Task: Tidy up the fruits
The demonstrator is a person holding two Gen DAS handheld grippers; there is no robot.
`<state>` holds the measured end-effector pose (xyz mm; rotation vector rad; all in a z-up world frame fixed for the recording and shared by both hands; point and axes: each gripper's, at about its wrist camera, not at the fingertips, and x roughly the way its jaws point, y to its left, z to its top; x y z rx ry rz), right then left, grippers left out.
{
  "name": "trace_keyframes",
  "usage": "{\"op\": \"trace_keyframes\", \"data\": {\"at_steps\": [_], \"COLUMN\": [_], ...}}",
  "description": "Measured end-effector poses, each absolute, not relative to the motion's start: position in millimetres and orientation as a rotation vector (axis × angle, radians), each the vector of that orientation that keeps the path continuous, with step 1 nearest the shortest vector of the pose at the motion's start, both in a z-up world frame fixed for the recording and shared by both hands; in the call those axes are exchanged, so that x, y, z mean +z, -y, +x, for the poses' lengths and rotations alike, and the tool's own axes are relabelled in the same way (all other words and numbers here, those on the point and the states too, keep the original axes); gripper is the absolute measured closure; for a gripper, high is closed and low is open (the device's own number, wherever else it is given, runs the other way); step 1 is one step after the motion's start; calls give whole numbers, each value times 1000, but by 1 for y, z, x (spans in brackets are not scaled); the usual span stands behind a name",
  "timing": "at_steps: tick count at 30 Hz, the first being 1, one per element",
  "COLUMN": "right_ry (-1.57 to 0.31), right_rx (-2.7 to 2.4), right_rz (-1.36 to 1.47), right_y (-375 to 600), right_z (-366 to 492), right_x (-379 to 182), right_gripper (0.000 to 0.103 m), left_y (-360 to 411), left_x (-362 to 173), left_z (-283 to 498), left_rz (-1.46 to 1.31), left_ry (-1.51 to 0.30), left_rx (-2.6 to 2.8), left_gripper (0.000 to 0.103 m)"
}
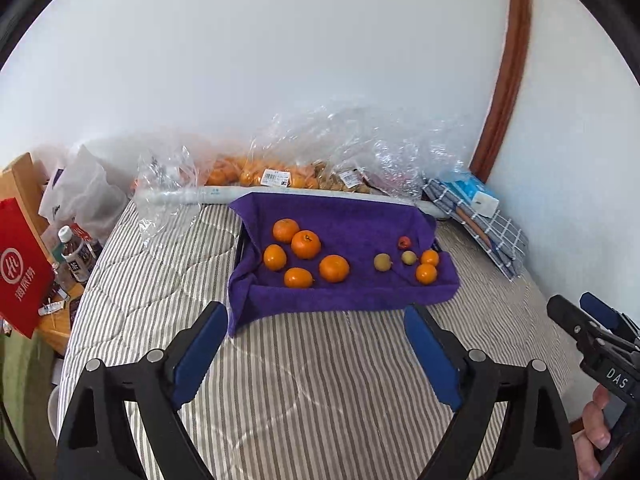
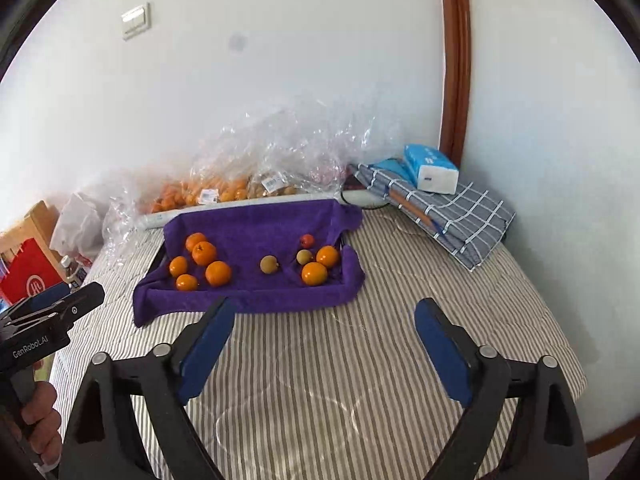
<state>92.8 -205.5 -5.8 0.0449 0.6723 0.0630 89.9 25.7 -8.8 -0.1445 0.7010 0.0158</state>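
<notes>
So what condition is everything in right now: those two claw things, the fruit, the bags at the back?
left gripper: fingers spread wide, nothing between them.
right gripper: fingers spread wide, nothing held.
purple towel: draped over a tray, edges hanging.
five oranges: loose, clustered at the towel's left.
clear plastic bags: crumpled, still holding fruit.
tissue pack: lying on a folded checked cloth.

Plain white painted wall (image 1: pixel 320 60), white rocker light switch (image 2: pixel 136 21), curved reddish-brown wooden door trim (image 2: pixel 456 60), grey-and-white striped quilted bed (image 1: pixel 320 380), even daylight.
</notes>
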Motion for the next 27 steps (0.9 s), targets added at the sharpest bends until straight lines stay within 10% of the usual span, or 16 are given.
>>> {"op": "trace_keyframes", "data": {"at_steps": [27], "right_ry": [-632], "right_rx": [82], "right_rz": [30], "right_y": [217], "right_z": [12], "right_x": [-7], "right_gripper": [0], "left_y": [4], "left_x": [-3], "left_z": [9], "left_rz": [-97], "left_ry": [-635], "left_rx": [19], "left_gripper": [4]}}
